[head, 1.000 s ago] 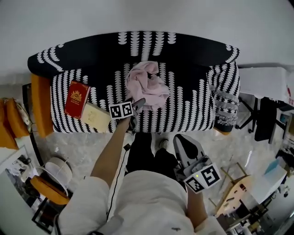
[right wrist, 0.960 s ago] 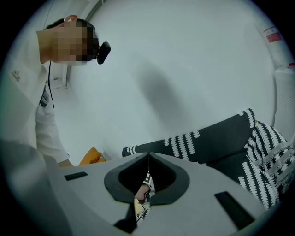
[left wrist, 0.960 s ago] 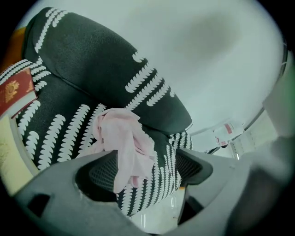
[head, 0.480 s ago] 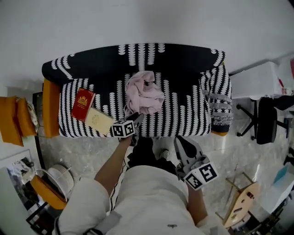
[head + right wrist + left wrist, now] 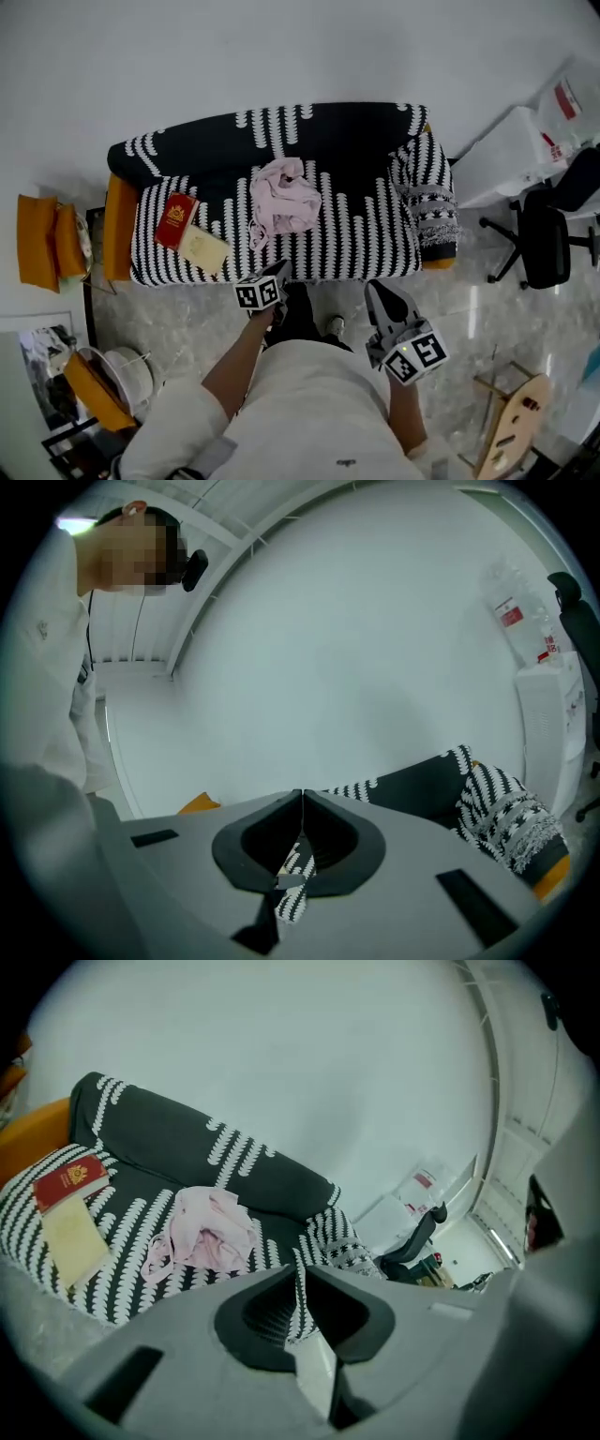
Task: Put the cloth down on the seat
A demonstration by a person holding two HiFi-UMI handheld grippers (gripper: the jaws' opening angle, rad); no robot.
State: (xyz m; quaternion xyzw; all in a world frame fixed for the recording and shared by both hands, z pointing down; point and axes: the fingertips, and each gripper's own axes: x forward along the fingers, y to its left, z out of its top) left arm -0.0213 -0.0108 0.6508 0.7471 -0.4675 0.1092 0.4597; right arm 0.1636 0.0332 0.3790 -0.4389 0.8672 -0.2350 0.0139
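The pink cloth (image 5: 283, 201) lies crumpled on the middle of the black-and-white patterned sofa seat (image 5: 361, 236); it also shows in the left gripper view (image 5: 201, 1232). My left gripper (image 5: 279, 271) hangs in front of the sofa's front edge, clear of the cloth. Its jaws have just been closing and now stand together with nothing between them (image 5: 300, 1277). My right gripper (image 5: 379, 291) is over the floor to the right, shut and empty (image 5: 301, 800), pointing at the wall above the sofa's right arm (image 5: 502, 808).
A red booklet (image 5: 175, 218) and a pale yellow book (image 5: 204, 249) lie on the seat's left part. Orange cushions (image 5: 45, 242) sit on the floor left of the sofa. A white cabinet (image 5: 511, 150) and a black office chair (image 5: 553, 234) stand to the right.
Both grippers have drawn back from the sofa and the whole view has backed away. The left gripper left the cloth's edge and its jaws closed. The cloth stays on the seat.
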